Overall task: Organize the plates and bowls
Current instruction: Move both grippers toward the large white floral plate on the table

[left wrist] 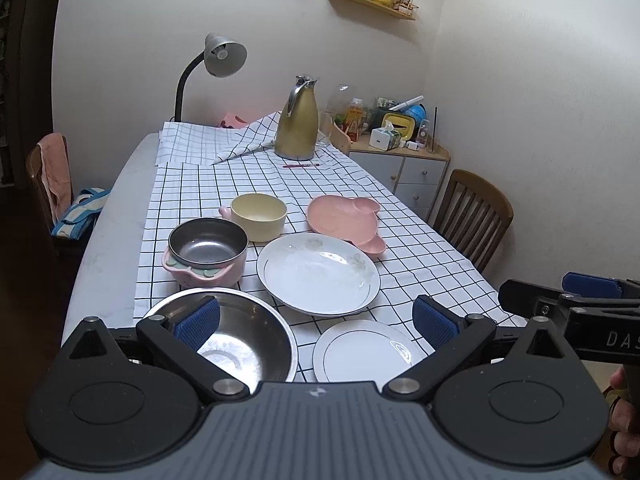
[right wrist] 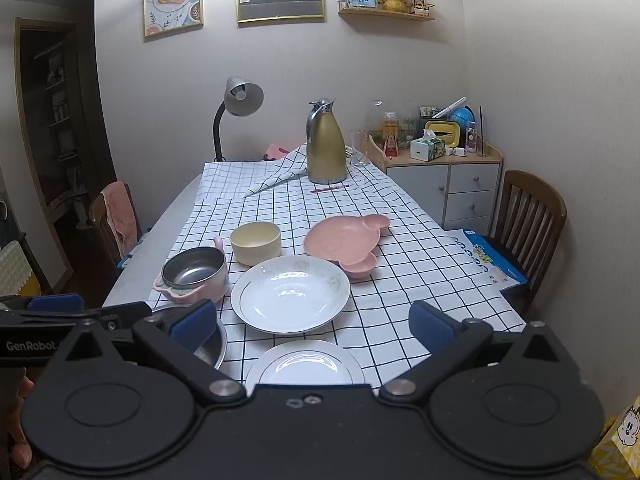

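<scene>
On the checked tablecloth lie a large white deep plate (left wrist: pixel 318 274) (right wrist: pixel 290 294), a small white plate (left wrist: pixel 366 352) (right wrist: pixel 306 364), a big steel bowl (left wrist: pixel 236 336) (right wrist: pixel 212 346), a pink steel-lined bowl (left wrist: pixel 206 250) (right wrist: pixel 194 274), a cream bowl (left wrist: pixel 259 216) (right wrist: pixel 255 242) and a pink bear-shaped divided plate (left wrist: pixel 346 220) (right wrist: pixel 344 242). My left gripper (left wrist: pixel 316 322) hangs open above the near table edge, over the steel bowl and small plate. My right gripper (right wrist: pixel 312 326) is open too, over the small plate. Neither holds anything.
A gold thermos jug (left wrist: pixel 297 120) (right wrist: pixel 325 144), a pen (left wrist: pixel 301 165) and a desk lamp (left wrist: pixel 218 60) stand at the table's far end. Wooden chairs (left wrist: pixel 474 216) (right wrist: pixel 532 216) flank the table. A cluttered cabinet (left wrist: pixel 400 160) fills the corner. A hand (left wrist: pixel 624 420) shows at the right.
</scene>
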The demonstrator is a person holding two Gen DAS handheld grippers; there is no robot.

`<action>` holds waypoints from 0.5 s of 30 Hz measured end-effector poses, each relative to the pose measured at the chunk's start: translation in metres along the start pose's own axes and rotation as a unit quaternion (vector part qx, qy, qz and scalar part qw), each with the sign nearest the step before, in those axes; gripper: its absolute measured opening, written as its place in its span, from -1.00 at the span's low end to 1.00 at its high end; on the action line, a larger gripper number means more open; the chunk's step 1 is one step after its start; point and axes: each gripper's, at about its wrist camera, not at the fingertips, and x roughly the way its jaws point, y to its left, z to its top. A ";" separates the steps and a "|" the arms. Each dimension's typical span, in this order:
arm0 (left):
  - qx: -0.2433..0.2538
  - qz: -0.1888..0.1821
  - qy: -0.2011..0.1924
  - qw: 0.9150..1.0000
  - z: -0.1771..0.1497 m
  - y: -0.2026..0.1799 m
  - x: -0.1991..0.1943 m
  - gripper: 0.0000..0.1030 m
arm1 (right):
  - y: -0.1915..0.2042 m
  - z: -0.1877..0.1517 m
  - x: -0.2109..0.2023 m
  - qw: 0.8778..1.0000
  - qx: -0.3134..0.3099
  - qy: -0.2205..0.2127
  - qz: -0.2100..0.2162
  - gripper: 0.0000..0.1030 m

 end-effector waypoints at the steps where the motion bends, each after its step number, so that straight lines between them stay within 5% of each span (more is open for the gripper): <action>1: 0.001 -0.001 0.001 1.000 0.001 0.000 0.000 1.00 | 0.001 0.001 0.001 1.000 0.000 0.002 0.002 1.00; 15: 0.005 -0.014 -0.006 1.000 0.000 0.006 -0.004 1.00 | 0.005 -0.001 0.005 1.000 0.009 0.016 -0.003 1.00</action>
